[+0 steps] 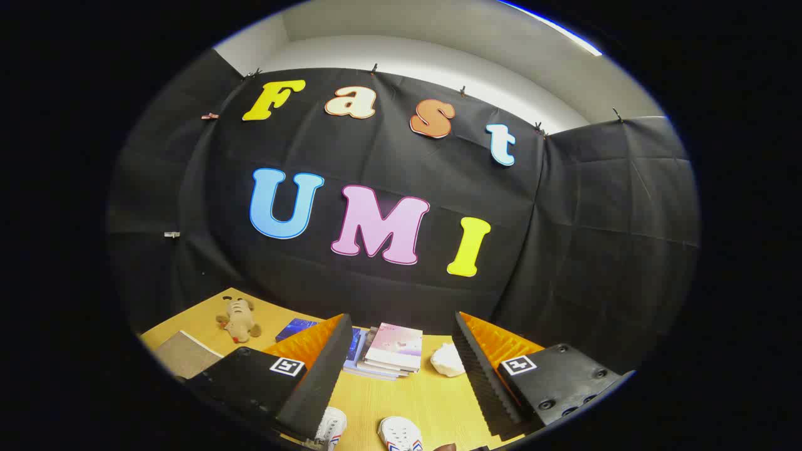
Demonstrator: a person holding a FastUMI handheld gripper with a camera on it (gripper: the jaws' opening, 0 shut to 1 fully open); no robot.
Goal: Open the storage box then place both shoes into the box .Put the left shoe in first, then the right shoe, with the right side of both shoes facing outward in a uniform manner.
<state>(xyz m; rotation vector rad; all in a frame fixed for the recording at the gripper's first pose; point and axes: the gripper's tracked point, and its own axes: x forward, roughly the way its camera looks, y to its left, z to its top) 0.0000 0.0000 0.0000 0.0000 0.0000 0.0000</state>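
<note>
The hand-held gripper is raised above the wooden tabletop with its two fingers spread wide apart and nothing between them. The left finger and the right finger each show a black ribbed pad backed in orange.

Two white shoes lie on the tabletop at its near edge, low between the fingers. One shoe sits just beside the tip of the left finger; the other shoe lies a little apart from it, nearer the middle of the gap. Both are cut off by the view, so which is the left shoe and which the right cannot be told.

Beyond the fingers, toward the far edge of the tabletop, a stack of books lies flat. Just beside it, next to the right finger, rests a crumpled white object, possibly paper or cloth. A blue book lies behind the left finger. A small plush toy lies near the far left corner, and a grey flat item sits at the left edge.
</note>
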